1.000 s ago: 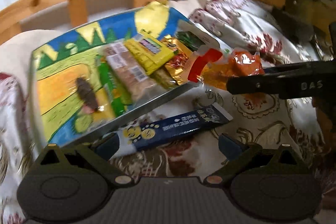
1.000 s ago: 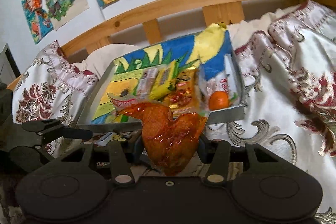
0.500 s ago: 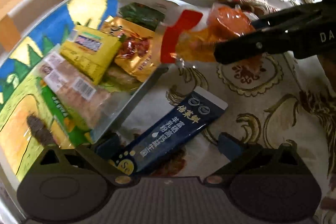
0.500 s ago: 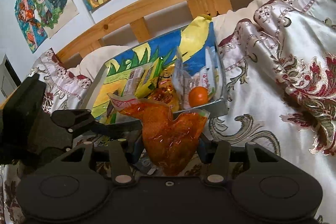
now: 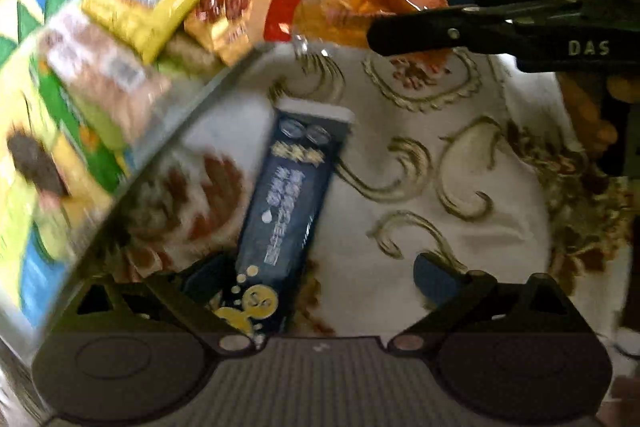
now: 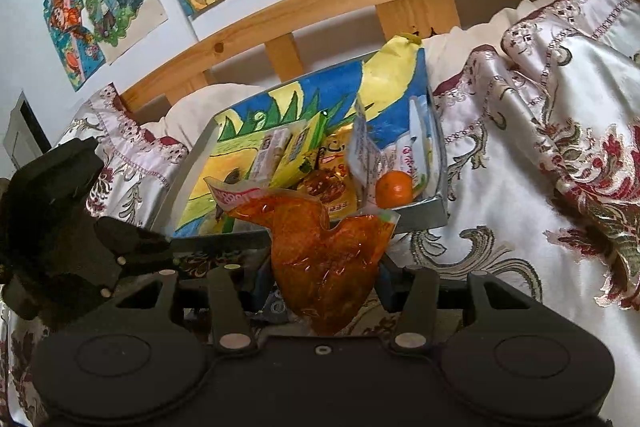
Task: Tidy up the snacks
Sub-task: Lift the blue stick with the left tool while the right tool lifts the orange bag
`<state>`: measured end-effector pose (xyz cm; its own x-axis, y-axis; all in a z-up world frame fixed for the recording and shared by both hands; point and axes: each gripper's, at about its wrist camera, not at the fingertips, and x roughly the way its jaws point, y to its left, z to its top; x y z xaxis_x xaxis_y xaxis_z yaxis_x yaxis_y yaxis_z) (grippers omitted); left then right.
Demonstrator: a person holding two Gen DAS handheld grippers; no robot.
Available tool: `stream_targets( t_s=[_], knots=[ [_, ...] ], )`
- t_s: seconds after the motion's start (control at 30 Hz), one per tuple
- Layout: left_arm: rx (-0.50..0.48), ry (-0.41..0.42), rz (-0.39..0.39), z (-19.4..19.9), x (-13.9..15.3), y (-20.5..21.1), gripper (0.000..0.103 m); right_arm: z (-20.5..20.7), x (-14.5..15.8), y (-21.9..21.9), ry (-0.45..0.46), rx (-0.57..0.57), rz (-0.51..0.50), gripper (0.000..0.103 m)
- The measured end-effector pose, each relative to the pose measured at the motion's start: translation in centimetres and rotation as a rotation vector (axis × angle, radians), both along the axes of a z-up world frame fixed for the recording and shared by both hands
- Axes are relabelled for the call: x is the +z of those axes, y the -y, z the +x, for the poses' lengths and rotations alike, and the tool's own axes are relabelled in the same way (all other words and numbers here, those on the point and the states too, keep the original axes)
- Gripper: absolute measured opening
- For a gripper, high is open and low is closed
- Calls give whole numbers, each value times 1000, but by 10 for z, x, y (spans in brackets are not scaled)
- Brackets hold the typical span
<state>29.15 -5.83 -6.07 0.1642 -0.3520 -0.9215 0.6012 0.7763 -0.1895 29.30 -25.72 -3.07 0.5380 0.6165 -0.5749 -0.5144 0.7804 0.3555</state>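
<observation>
Snacks fill the tray (image 6: 434, 205) on the bed; right tongs (image 6: 326, 273) clamp an orange pouch (image 6: 324, 259), left tongs (image 5: 316, 277) gape over a blue bar (image 5: 288, 211). Closing off-centre could nudge it away.

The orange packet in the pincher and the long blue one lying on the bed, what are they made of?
The orange packet, gripped by the right gripper, looks like clear, glossy plastic film: you see the orange food through it, and it crinkles and shines. The long blue packet on the bedspread looks like smooth printed plastic or foil wrap, opaque with a flat sealed end; which one is unclear.
</observation>
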Motion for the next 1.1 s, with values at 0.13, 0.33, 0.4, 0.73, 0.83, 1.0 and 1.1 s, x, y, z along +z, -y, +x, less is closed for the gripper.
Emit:
stream_targets(
  t_s=[0.13, 0.33, 0.4, 0.73, 0.83, 1.0, 1.1],
  knots=[
    [61, -10, -47, -11, -1, -11, 96, -3, 1, -3, 7, 14, -8, 52],
    [186, 51, -101, -15, -2, -42, 85, -4, -2, -7, 15, 20, -26, 52],
    [208, 65, -96, -15, -4, -47, 76, -4, -3, -7, 15, 19, -31, 52],
    [291, 126, -14, -32, 8, -55, 47, -4, -6, -12, 4, 40, -34, 52],
    [354, 108, -23, -40, 13, -55, 45, -5, -6, -13, 8, 45, -35, 52],
    [566, 42, -155, -60, 11, -70, 44, -7, -6, -15, 2, 54, -31, 52],
    [673, 36, -203, -75, 12, -82, 42, -10, -6, -18, 13, 74, -35, 52]
  ],
)
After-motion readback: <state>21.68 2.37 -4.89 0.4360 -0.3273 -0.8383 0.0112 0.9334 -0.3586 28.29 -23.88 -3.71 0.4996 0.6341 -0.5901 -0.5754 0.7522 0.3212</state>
